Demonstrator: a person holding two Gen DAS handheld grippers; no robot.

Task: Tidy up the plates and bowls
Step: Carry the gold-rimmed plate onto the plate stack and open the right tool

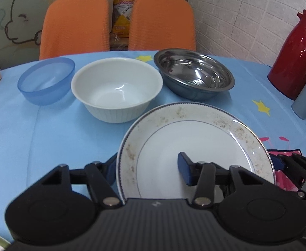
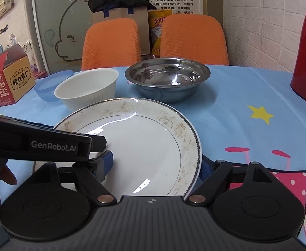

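On the blue tablecloth [image 1: 48, 136], both my tongs, left gripper [image 1: 148, 169] and right gripper [image 2: 157, 163], clamp opposite rims of the stained plate [image 1: 194, 138]

Matte black plastic left gripper [image 1: 148, 167] with ribbed grey top plate, two round housings, silver pivot screws, blue rubber finger pads [image 1: 184, 171]. Identical black right gripper [image 2: 156, 163]; white "GenRobot.AI" lettering along one side. Bare skin at edge.
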